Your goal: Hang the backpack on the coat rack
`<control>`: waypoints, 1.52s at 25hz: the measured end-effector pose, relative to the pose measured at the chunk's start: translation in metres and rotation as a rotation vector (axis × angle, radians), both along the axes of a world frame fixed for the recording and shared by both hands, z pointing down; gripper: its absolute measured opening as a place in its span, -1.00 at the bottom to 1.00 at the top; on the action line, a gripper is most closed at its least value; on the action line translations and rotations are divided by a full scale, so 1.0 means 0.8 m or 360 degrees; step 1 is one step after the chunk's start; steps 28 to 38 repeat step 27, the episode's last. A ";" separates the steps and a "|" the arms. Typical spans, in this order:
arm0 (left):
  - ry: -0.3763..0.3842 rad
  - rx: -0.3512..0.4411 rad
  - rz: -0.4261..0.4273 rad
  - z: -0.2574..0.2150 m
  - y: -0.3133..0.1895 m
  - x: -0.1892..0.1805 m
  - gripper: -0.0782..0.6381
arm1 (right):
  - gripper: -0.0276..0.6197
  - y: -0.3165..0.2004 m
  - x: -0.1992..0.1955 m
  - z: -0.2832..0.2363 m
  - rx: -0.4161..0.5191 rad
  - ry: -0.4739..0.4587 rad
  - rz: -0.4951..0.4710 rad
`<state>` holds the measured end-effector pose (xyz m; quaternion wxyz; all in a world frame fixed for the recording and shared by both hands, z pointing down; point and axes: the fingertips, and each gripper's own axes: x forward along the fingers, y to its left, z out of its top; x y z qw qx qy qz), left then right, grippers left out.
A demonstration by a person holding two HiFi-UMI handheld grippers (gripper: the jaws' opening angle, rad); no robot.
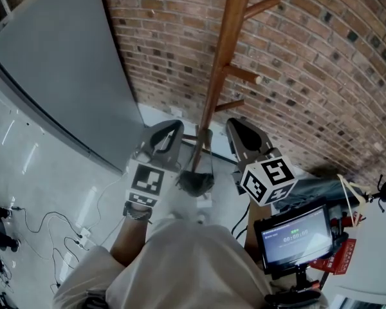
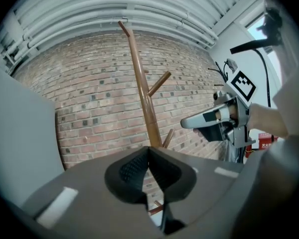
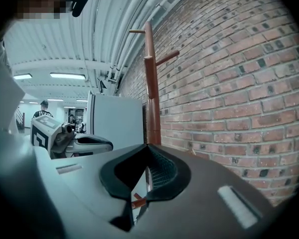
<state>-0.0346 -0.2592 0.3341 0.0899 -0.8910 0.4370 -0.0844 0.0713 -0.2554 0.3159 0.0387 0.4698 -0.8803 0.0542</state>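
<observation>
A red-brown brick wall with pale mortar (image 1: 321, 50) fills the back of the room, and a large flat grey partition panel (image 1: 58, 76) stands against it on the left. Below lies a glossy white floor (image 1: 32, 179) with thin dark cables (image 1: 45, 227) trailing over it. Overhead run white ceiling pipes (image 3: 114, 29) and long strip lights (image 3: 67, 75), which are lit.

Coat rack (image 1: 222, 63) before brick wall (image 1: 321, 50)
Left gripper (image 1: 172, 129) and right gripper (image 1: 237, 127) flank its pole; perhaps backpack (image 1: 315, 188) far right.
</observation>
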 end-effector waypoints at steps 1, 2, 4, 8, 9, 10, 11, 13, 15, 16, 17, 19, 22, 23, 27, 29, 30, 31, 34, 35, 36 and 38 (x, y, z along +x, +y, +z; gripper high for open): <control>0.0000 0.0015 0.0000 -0.005 0.000 0.000 -0.78 | -0.91 0.001 -0.001 -0.003 0.0009 0.0012 -0.0004; 0.0000 0.0027 0.0002 -0.008 0.001 0.000 -0.78 | -0.91 0.002 -0.002 -0.006 0.0018 0.0023 -0.0004; 0.0001 0.0041 0.0003 -0.012 0.002 0.000 -0.78 | -0.91 0.002 -0.004 -0.009 0.0033 0.0039 -0.0003; 0.0007 0.0041 -0.0002 -0.014 0.003 -0.002 -0.78 | -0.91 0.003 -0.006 -0.012 0.0042 0.0047 -0.0012; 0.0009 0.0041 -0.0003 -0.014 0.002 -0.003 -0.78 | -0.91 0.003 -0.007 -0.012 0.0042 0.0046 -0.0014; 0.0011 0.0041 -0.0005 -0.015 0.002 -0.003 -0.78 | -0.91 0.003 -0.007 -0.012 0.0042 0.0045 -0.0016; 0.0012 0.0043 -0.0006 -0.016 0.002 -0.004 -0.78 | -0.91 0.003 -0.007 -0.013 0.0042 0.0044 -0.0018; 0.0013 0.0045 -0.0006 -0.018 0.001 -0.004 -0.78 | -0.91 0.003 -0.007 -0.014 0.0044 0.0040 -0.0023; 0.0013 0.0047 -0.0003 -0.019 0.001 -0.003 -0.78 | -0.91 0.003 -0.008 -0.015 0.0047 0.0037 -0.0028; 0.0013 0.0047 -0.0001 -0.020 0.001 -0.003 -0.78 | -0.91 0.003 -0.008 -0.016 0.0048 0.0036 -0.0030; 0.0012 0.0049 0.0002 -0.020 0.001 -0.002 -0.78 | -0.91 0.003 -0.008 -0.017 0.0048 0.0036 -0.0031; 0.0008 0.0052 0.0005 -0.021 0.000 -0.001 -0.78 | -0.91 0.003 -0.008 -0.018 0.0052 0.0039 -0.0036; 0.0005 0.0058 0.0008 -0.022 0.000 0.000 -0.78 | -0.91 0.004 -0.009 -0.019 0.0059 0.0041 -0.0043; 0.0003 0.0059 0.0008 -0.022 0.000 0.001 -0.78 | -0.91 0.004 -0.009 -0.019 0.0059 0.0041 -0.0044; -0.0008 0.0054 0.0015 -0.020 -0.002 0.003 -0.78 | -0.91 0.003 -0.008 -0.015 0.0038 0.0034 -0.0042; -0.0008 0.0054 0.0015 -0.020 -0.002 0.003 -0.78 | -0.91 0.003 -0.008 -0.015 0.0038 0.0034 -0.0042; -0.0008 0.0054 0.0015 -0.020 -0.002 0.003 -0.78 | -0.91 0.003 -0.008 -0.015 0.0038 0.0034 -0.0042; -0.0008 0.0054 0.0015 -0.020 -0.002 0.003 -0.78 | -0.91 0.003 -0.008 -0.015 0.0038 0.0034 -0.0042; -0.0008 0.0054 0.0015 -0.020 -0.002 0.003 -0.78 | -0.91 0.003 -0.008 -0.015 0.0038 0.0034 -0.0042; -0.0008 0.0054 0.0015 -0.020 -0.002 0.003 -0.78 | -0.91 0.003 -0.008 -0.015 0.0038 0.0034 -0.0042; -0.0008 0.0054 0.0015 -0.020 -0.002 0.003 -0.78 | -0.91 0.003 -0.008 -0.015 0.0038 0.0034 -0.0042; -0.0008 0.0054 0.0015 -0.020 -0.002 0.003 -0.78 | -0.91 0.003 -0.008 -0.015 0.0038 0.0034 -0.0042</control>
